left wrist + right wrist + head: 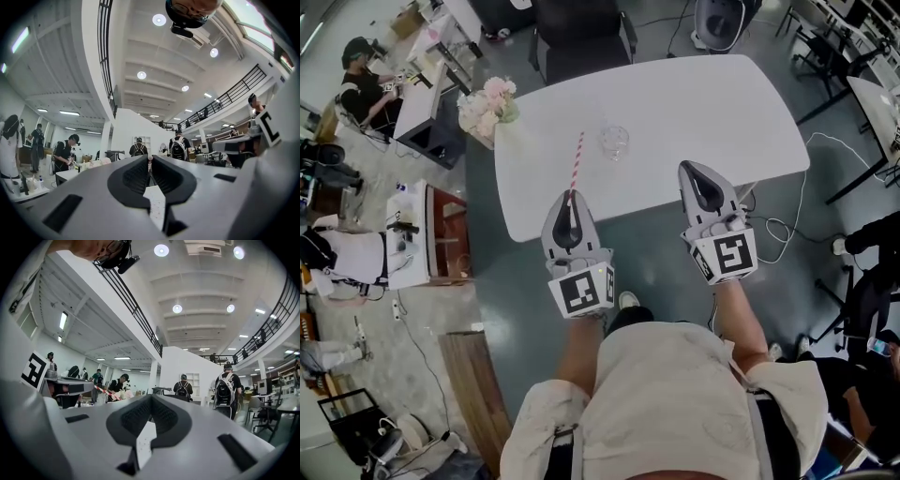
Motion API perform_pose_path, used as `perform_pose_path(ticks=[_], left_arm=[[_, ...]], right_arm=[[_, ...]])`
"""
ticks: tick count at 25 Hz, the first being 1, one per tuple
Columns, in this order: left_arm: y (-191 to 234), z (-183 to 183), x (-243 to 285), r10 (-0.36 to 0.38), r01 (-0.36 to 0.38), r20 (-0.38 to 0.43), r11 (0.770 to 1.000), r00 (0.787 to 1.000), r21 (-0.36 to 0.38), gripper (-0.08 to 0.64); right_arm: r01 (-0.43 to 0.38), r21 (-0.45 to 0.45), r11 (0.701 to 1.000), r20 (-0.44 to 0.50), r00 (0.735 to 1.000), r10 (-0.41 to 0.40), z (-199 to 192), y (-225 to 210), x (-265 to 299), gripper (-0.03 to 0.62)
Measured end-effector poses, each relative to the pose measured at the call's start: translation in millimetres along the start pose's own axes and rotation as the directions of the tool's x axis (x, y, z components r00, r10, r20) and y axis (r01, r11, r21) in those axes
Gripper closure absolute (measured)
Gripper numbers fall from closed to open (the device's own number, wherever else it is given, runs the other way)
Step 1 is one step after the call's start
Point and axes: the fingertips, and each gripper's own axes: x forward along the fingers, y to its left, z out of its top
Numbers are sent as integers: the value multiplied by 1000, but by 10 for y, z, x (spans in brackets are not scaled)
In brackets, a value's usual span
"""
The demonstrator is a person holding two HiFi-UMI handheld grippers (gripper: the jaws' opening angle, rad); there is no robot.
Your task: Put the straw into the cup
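A red-and-white striped straw (576, 161) sticks out forward from my left gripper (570, 195), which is shut on its lower end just above the near edge of the white table (712, 112). Its far tip ends left of the clear glass cup (614, 142), which stands upright on the table. In the left gripper view the straw (149, 161) shows end-on as a sliver between the closed jaws. My right gripper (698, 169) hovers over the table's near edge, right of the cup, shut with nothing in it. In the right gripper view the straw (105, 391) appears at the left.
A bunch of pale flowers (487, 105) sits at the table's left corner. A dark chair (581, 37) stands at the far side. Cables (787, 225) trail on the floor to the right. People work at desks (417, 103) on the left.
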Motion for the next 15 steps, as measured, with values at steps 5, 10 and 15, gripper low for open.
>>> perform_pose_path(ticks=[5, 10, 15], left_arm=[[237, -228, 347, -22, 22, -29, 1000, 999, -21, 537], [423, -463, 581, -51, 48, -69, 998, 996, -44, 537], [377, -705, 791, -86, 79, -119, 995, 989, -61, 537]], right_arm=[[13, 2, 1000, -27, 1000, -13, -158, 18, 421, 592], [32, 13, 999, -62, 998, -31, -337, 67, 706, 592], [47, 38, 998, -103, 994, -43, -566, -17, 875, 592]])
